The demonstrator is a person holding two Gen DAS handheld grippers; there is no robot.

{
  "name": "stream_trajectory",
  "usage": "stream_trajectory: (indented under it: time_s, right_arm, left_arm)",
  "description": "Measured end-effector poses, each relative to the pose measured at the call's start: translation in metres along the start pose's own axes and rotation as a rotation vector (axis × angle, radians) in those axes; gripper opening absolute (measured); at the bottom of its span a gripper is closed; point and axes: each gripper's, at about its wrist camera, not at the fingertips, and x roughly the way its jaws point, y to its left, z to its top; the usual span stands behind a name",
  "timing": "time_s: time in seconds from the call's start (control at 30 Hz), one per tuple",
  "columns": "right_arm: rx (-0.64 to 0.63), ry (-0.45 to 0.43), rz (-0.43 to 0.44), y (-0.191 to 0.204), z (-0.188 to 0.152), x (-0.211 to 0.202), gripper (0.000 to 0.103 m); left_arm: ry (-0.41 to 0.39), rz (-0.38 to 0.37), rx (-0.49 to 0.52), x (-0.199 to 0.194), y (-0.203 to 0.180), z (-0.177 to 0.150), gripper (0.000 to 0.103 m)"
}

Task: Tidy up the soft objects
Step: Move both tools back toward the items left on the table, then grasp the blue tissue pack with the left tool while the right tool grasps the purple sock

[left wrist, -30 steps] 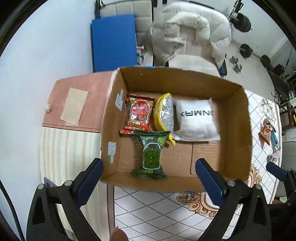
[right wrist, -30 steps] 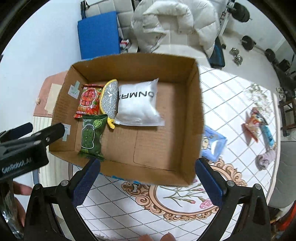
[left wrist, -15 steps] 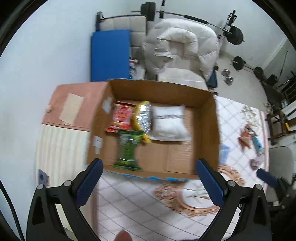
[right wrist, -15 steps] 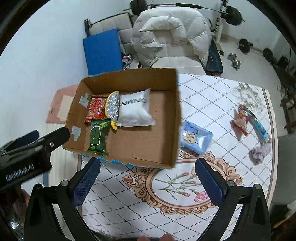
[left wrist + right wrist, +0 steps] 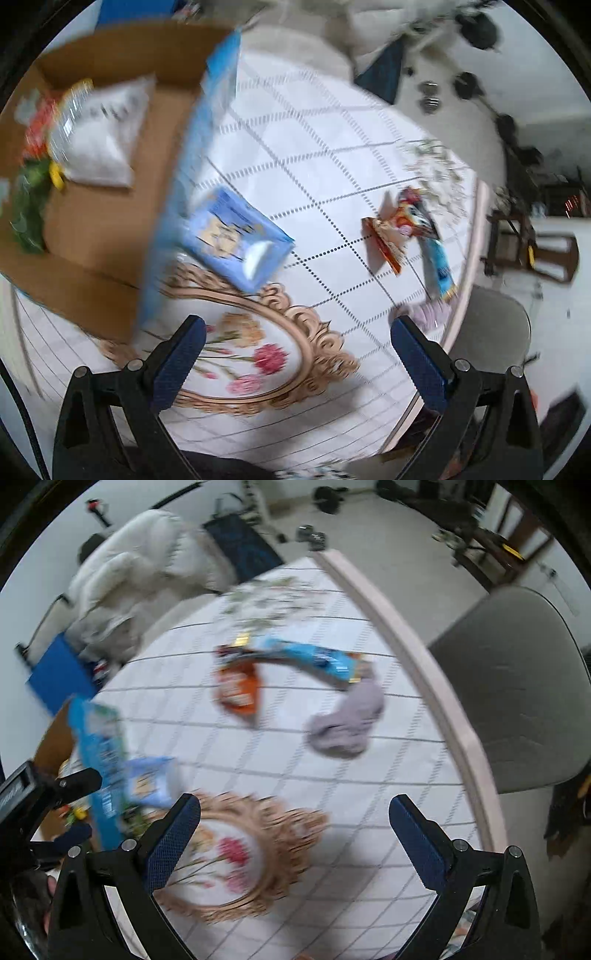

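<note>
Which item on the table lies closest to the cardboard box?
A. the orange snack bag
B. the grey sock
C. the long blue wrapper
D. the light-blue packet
D: the light-blue packet lies right beside the box wall, while the orange bag, blue wrapper and sock sit near the table's far edge.

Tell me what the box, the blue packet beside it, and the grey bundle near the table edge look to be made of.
Box: plain brown corrugated cardboard, matte, with a printed blue outer face. Blue packet: seemingly thin plastic film, glossy, showing a bright highlight; blur leaves it uncertain. Grey bundle: soft knit fabric, matte and slumped, possibly a sock.
</note>
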Motion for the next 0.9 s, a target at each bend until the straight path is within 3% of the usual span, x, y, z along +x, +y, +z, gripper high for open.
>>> stream_trajectory:
  time_s: [0.23, 0.4, 0.6, 0.63, 0.67, 0.7, 0.73, 0.83, 0.9]
  right_arm:
    - [0.005, 0.047, -0.044, -0.040, 0.023, 0.038, 0.103]
    - [-0.022, 0.083, -0.051, -0.045, 0.038, 0.064, 0.103]
    - [-0.012, 0.129, -0.043, -0.049, 0.062, 0.099, 0.103]
    - [0.006, 0.147, -0.034, -0.052, 0.067, 0.109, 0.103]
    - [0.021, 0.159, -0.026, -0.054, 0.070, 0.116, 0.103]
    - [0.042, 0.175, -0.017, -0.057, 0.074, 0.125, 0.103]
    - [0.064, 0.196, -0.008, -0.059, 0.076, 0.132, 0.102]
    - [0.108, 0.252, 0.034, -0.063, 0.080, 0.153, 0.092]
    - [0.107, 0.277, 0.048, -0.062, 0.080, 0.161, 0.065]
  left_arm:
    - [-0.004, 0.097, -0.308, 0.053, 0.009, 0.025, 0.102]
    - [0.033, 0.127, -0.409, 0.075, 0.013, 0.035, 0.102]
    - [0.047, 0.232, -0.414, 0.094, 0.017, 0.054, 0.101]
    - [0.050, 0.240, -0.415, 0.096, 0.019, 0.055, 0.096]
    - [0.043, 0.261, -0.405, 0.097, 0.020, 0.057, 0.082]
    - [0.038, 0.269, -0.397, 0.097, 0.020, 0.057, 0.076]
    - [0.036, 0.275, -0.379, 0.097, 0.018, 0.057, 0.074]
    - [0.027, 0.270, -0.303, 0.097, 0.009, 0.054, 0.066]
    - [0.018, 0.266, -0.216, 0.096, 0.000, 0.047, 0.062]
